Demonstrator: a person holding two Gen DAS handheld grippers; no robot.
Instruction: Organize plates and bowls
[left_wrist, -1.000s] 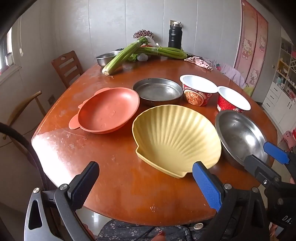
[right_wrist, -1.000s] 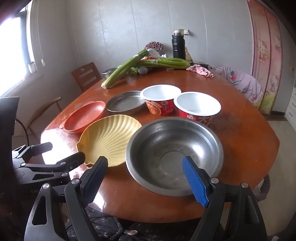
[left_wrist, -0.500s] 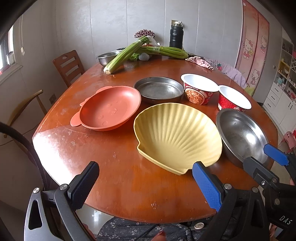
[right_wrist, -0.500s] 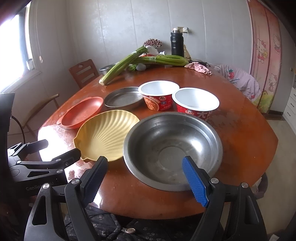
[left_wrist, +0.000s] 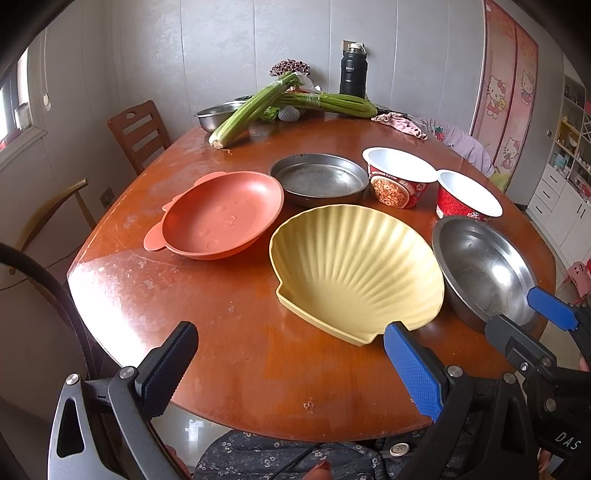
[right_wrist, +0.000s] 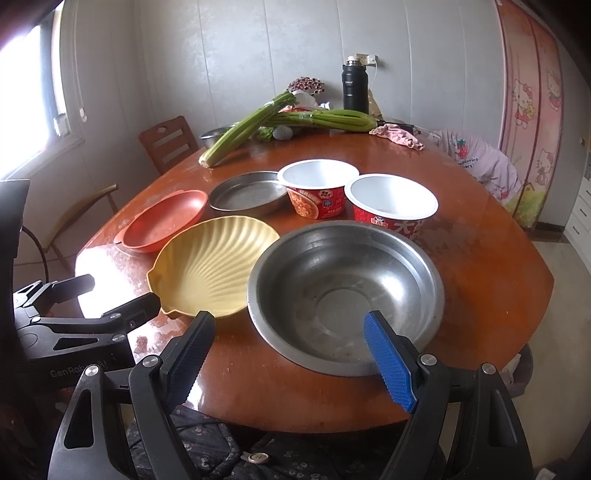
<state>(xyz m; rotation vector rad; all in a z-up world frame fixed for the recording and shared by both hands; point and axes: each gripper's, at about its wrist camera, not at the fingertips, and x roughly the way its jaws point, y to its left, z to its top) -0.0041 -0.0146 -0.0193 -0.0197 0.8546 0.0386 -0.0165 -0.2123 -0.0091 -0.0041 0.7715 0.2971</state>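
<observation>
Both hand-held grippers were released, holding nothing: the left hand-held gripper (left_wrist: 290, 365) at lower frame before the yellow shell plate (left_wrist: 356, 269), the right hand-held gripper (right_wrist: 291, 354) over the steel bowl (right_wrist: 345, 295) near edge. Mid-frame on the counter (left_wrist: 240, 332) sat the orange plate (left_wrist: 221, 216), steel pan (left_wrist: 319, 179) and two red paper bowls (left_wrist: 400, 177).

The round wooden table (left_wrist: 240, 332) carries a yellow shell plate (left_wrist: 354, 269), orange plate (left_wrist: 221, 218), steel bowl (right_wrist: 343, 291) — and celery (left_wrist: 251, 110).

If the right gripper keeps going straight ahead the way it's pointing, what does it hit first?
Most likely the large steel bowl: the open right gripper sits over its near rim, though height above it is unclear.
</observation>
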